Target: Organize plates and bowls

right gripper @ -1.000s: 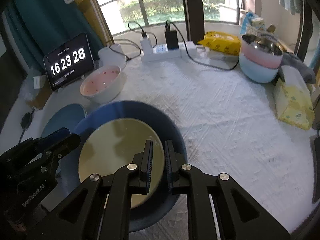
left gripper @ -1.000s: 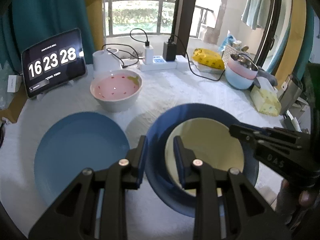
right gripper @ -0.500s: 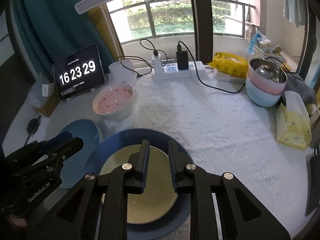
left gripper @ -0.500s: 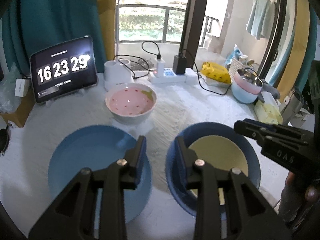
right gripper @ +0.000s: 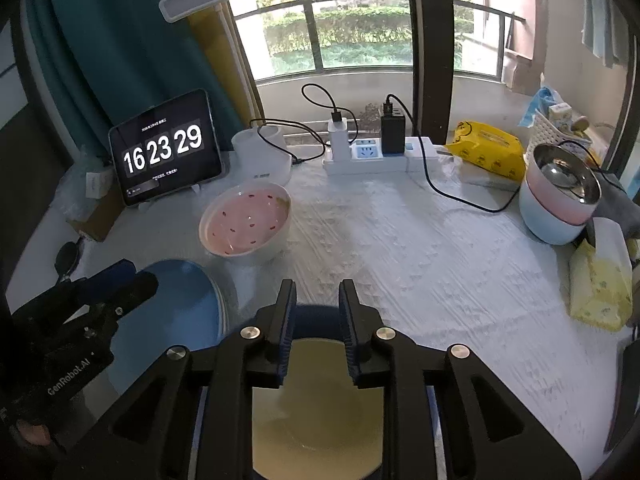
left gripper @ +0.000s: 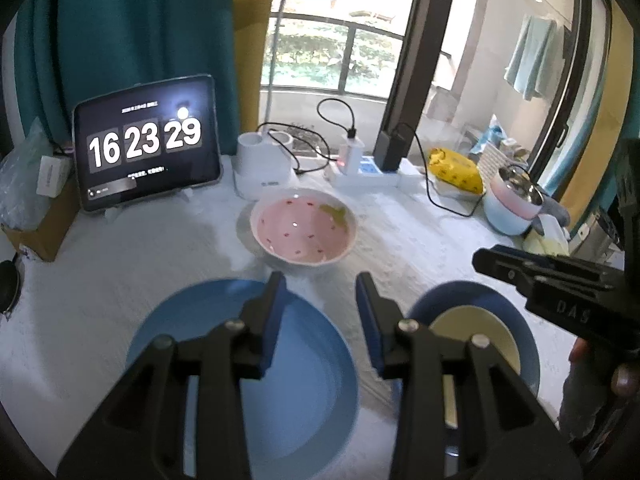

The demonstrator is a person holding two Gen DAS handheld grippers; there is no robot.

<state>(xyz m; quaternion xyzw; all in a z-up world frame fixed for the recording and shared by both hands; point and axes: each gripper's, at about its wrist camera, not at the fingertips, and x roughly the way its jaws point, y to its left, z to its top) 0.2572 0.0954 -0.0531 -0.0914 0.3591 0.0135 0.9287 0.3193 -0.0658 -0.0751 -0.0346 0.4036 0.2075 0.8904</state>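
Note:
A cream plate [right gripper: 316, 400] lies inside a dark blue plate [left gripper: 520, 320] on the white cloth. Left of them lies a light blue plate [left gripper: 280, 392], and a pink dotted bowl [left gripper: 304, 232] stands behind it. My left gripper [left gripper: 320, 280] hovers over the light blue plate's far edge; its jaws are opening with nothing between them. My right gripper [right gripper: 318, 288] hangs above the far rim of the dark blue plate [right gripper: 316, 312], jaws opening and empty too. Each gripper shows in the other's view, the right gripper [left gripper: 552, 280] and the left gripper [right gripper: 100, 292].
A tablet clock [right gripper: 166, 148], a white lamp base [right gripper: 264, 156] and a power strip [right gripper: 372, 156] with cables line the back. A stack of pastel bowls [right gripper: 556, 204] with a metal bowl on top, a yellow packet [right gripper: 488, 148] and a tissue pack [right gripper: 600, 284] sit at the right.
Both grippers have drawn back and risen from the stacked plates. The left no longer straddles the dark blue plate's rim, and both pairs of jaws stand wider.

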